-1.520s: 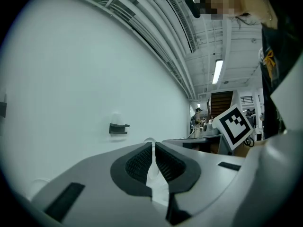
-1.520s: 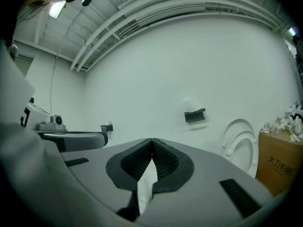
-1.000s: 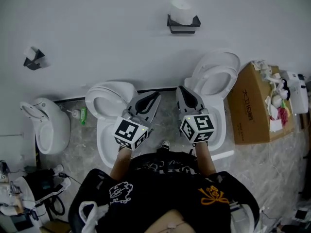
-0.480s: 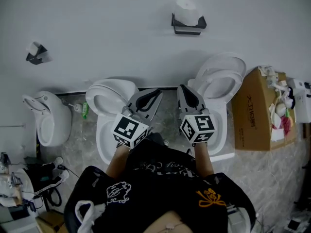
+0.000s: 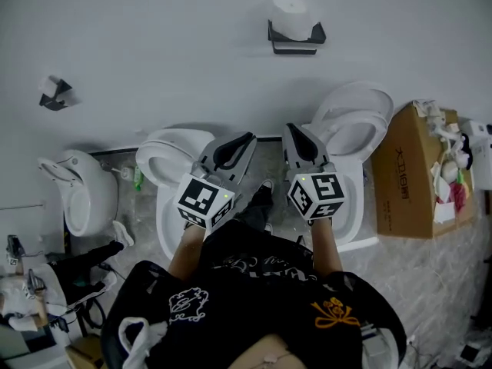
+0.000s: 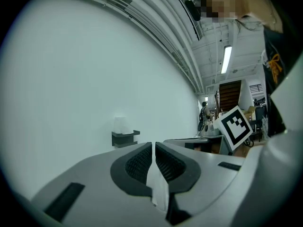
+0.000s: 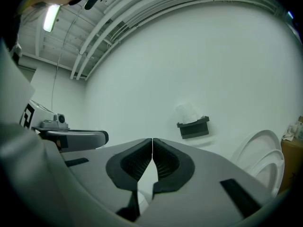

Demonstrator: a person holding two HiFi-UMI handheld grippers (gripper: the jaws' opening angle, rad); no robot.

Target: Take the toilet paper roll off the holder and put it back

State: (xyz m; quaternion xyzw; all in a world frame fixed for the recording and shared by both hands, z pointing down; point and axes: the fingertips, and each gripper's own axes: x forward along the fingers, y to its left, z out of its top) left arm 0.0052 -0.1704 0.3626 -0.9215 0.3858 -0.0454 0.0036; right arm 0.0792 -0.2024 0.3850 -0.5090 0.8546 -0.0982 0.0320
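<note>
The white toilet paper roll (image 5: 290, 15) stands upright in a black holder (image 5: 296, 41) high on the white wall. Both grippers are held side by side well short of it, pointing at the wall. My left gripper (image 5: 246, 139) is shut with nothing between its pads. My right gripper (image 5: 291, 129) is likewise shut and empty. In the left gripper view the roll (image 6: 120, 125) and holder (image 6: 124, 138) sit left of the closed tips (image 6: 154, 145). In the right gripper view the roll (image 7: 188, 112) and holder (image 7: 194, 127) lie to the right of the closed tips (image 7: 152, 140).
Two white toilets stand against the wall below the holder, one on the left (image 5: 171, 160) and one on the right (image 5: 355, 133). A third fixture (image 5: 77, 194) and another small wall holder (image 5: 54, 92) are at far left. An open cardboard box (image 5: 403, 183) sits at right.
Both grippers have moved a little forward toward the wall, still shut. The person has stepped forward, and a shoe now shows between the toilets.
</note>
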